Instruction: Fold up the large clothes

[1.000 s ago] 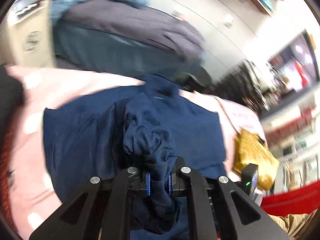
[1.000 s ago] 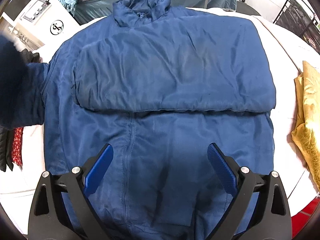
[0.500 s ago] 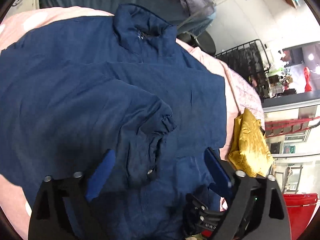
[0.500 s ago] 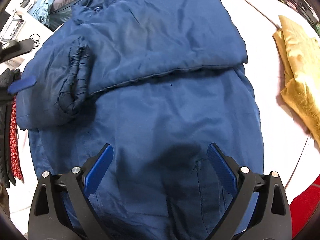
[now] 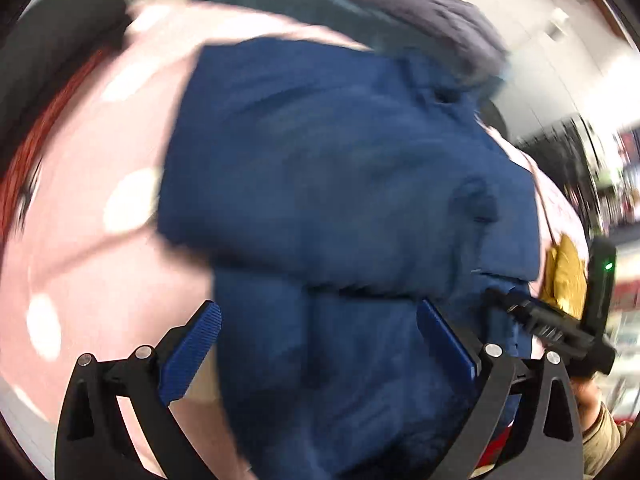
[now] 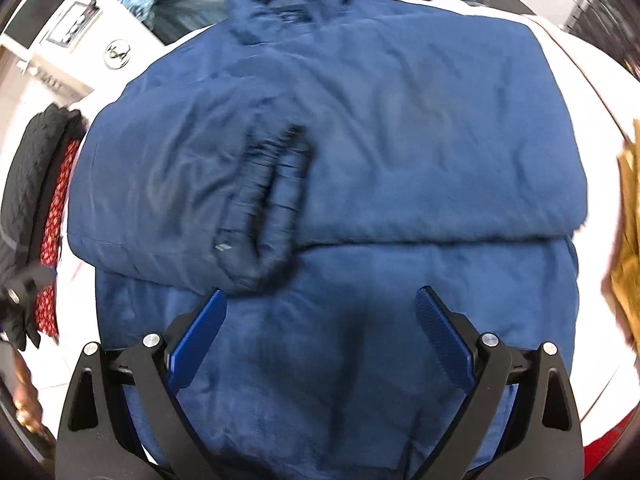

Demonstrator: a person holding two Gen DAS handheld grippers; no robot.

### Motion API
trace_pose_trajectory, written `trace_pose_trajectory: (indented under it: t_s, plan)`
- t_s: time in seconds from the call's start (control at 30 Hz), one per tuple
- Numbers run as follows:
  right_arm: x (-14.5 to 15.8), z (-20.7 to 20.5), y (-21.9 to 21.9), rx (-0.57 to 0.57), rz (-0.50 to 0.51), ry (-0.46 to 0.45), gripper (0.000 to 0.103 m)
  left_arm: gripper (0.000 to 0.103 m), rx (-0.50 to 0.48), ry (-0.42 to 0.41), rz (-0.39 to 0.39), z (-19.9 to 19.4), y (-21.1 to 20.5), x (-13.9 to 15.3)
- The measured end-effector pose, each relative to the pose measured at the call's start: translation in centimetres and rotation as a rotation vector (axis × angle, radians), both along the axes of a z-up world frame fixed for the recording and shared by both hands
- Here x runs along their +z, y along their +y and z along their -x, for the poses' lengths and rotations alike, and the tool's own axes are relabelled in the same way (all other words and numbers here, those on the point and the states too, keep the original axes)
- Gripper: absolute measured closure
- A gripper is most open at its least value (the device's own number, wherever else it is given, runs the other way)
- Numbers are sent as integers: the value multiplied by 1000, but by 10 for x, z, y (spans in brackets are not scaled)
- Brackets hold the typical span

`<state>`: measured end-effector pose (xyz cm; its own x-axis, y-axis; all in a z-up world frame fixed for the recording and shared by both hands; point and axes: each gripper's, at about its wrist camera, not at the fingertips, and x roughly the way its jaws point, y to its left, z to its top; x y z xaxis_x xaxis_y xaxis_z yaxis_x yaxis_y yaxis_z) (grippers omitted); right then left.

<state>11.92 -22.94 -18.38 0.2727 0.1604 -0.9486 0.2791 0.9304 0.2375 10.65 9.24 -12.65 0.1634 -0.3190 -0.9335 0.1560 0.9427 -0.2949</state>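
Observation:
A navy blue padded jacket (image 6: pixel 400 128) lies flat on a pale bed cover, collar at the far side. Both sleeves are folded across the chest; the left sleeve's cuff (image 6: pixel 268 204) rests near the middle. The same jacket (image 5: pixel 340 184) fills the blurred left wrist view. My left gripper (image 5: pixel 320 344) is open and empty over the jacket's lower left part. My right gripper (image 6: pixel 320 332) is open and empty above the jacket's lower hem area. The right gripper's body (image 5: pixel 560 328) shows at the right of the left wrist view.
A folded mustard-yellow garment (image 6: pixel 628 248) lies right of the jacket. Black and red clothes (image 6: pixel 44 200) lie at the left edge. A grey and teal pile (image 5: pixel 360 4) sits beyond the collar. A white appliance (image 6: pixel 80 32) stands at the back left.
My left gripper let go of the sleeve cuff, laid it across the jacket's chest, opened and pulled back to the left. The right gripper stayed open over the lower jacket.

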Motion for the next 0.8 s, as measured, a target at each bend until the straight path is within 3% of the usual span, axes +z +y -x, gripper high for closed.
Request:
trace_pose_trajectory:
  t_s: [0.1,0.17,0.27,0.33,0.37,0.47,0.57,0.63,0.7,0.8]
  plan:
    - [2,-19,5,4,4,-36,9,7,95,33,-11,7,34,-12]
    - [-9,-32,3,-15,-16,-3,11,7,126,45,-11,10,44,-18]
    - [-27,-46,6,-40,-82,55,38,7,141,54,-17,13,50,-22]
    - [-23,-48,11,-3,-81,35,80,7,140,54,-13,13,48,-21]
    - [-17,-50,15,28,-111,7,83,7,136,50,-12,13,46,-20]
    - [23,-48,14,41,-16,-146,98,7,118,41,-16,11,38,-19]
    - [61,-52,1,33,127,-264,101,7,87,31,-19,8,28,-17]
    - [75,-56,-13,10,204,-296,101,7,62,24,-26,4,17,-16]
    - [75,-68,-32,-28,255,-275,101,7,44,19,-29,3,9,-16]
    - [51,-80,-62,-82,213,-168,101,7,29,19,-29,0,2,-17]
